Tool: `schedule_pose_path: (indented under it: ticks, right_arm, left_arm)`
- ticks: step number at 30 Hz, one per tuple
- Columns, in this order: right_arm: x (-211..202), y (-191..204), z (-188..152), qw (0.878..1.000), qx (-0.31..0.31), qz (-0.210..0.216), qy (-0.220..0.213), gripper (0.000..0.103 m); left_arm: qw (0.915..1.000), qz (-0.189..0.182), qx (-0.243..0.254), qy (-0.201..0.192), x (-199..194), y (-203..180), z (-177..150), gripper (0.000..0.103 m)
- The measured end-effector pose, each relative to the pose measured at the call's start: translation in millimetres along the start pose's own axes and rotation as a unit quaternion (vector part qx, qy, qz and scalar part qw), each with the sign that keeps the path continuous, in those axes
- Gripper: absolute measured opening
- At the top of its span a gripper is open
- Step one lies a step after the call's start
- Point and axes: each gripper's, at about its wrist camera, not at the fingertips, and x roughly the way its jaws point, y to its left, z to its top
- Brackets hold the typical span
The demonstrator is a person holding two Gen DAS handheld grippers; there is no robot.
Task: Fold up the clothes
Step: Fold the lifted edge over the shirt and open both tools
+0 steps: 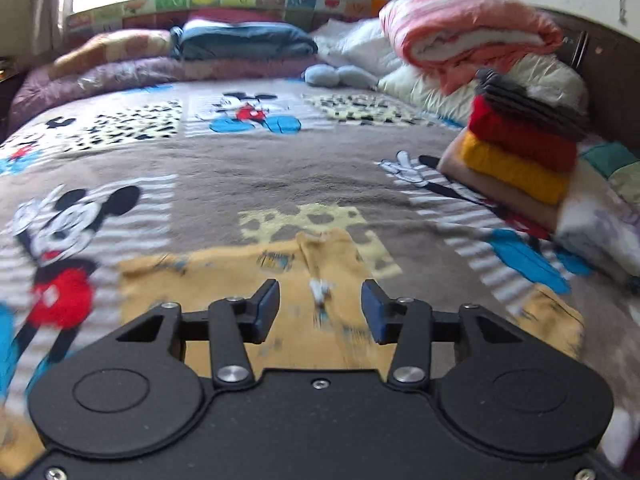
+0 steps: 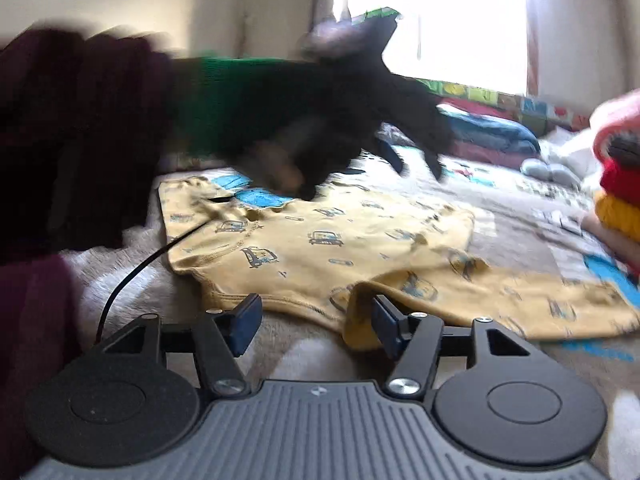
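A yellow child's shirt with small car prints (image 1: 248,280) lies spread flat on the Mickey Mouse blanket (image 1: 280,168). It also shows in the right wrist view (image 2: 360,248). My left gripper (image 1: 320,312) is open and empty, hovering just above the shirt. It appears blurred in the right wrist view (image 2: 416,160), held over the shirt's far edge. My right gripper (image 2: 316,320) is open and empty at the shirt's near hem, where a fold of fabric (image 2: 360,320) lies beside its right finger.
A stack of folded clothes, grey, red and yellow (image 1: 524,140), stands at the right of the bed and shows in the right wrist view (image 2: 620,192). Folded quilts and pillows (image 1: 460,36) line the headboard. A black cable (image 2: 132,276) trails over the blanket.
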Motion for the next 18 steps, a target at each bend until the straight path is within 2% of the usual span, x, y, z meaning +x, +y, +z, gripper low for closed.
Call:
schedule_pose_path:
  ticks: [4, 6, 8, 10, 12, 15, 18]
  right_arm:
    - [-20, -12, -2, 0.999, 0.015, -0.028, 0.003, 0.063]
    - [-19, -14, -1, 0.999, 0.013, -0.033, 0.001, 0.063]
    - [-12, -12, -1, 0.999, -0.006, -0.033, -0.003, 0.063]
    - [-6, -5, -3, 0.999, -0.027, -0.031, -0.004, 0.063]
    - [3, -3, -5, 0.999, -0.034, -0.026, 0.010, 0.063]
    - [19, -2, -11, 0.998, -0.041, -0.021, 0.053, 0.065]
    - [16, 0, -7, 0.997, -0.052, -0.028, 0.046, 0.065]
  left_arm:
    - [0.9980, -0.023, -0.057, -0.015, -48, 1, -39, 0.044]
    - [0.9959, -0.032, -0.082, -0.018, -60, 1, -58, 0.044]
    - [0.9933, -0.044, -0.107, -0.004, -61, 2, -76, 0.044]
    - [0.9921, -0.063, -0.107, 0.021, -56, -2, -89, 0.044]
    - [0.9943, -0.061, -0.081, 0.030, -55, -10, -92, 0.044]
    - [0.9949, -0.064, -0.072, 0.030, -53, -16, -92, 0.044]
    - [0.9953, -0.068, -0.063, 0.029, -52, -21, -92, 0.044]
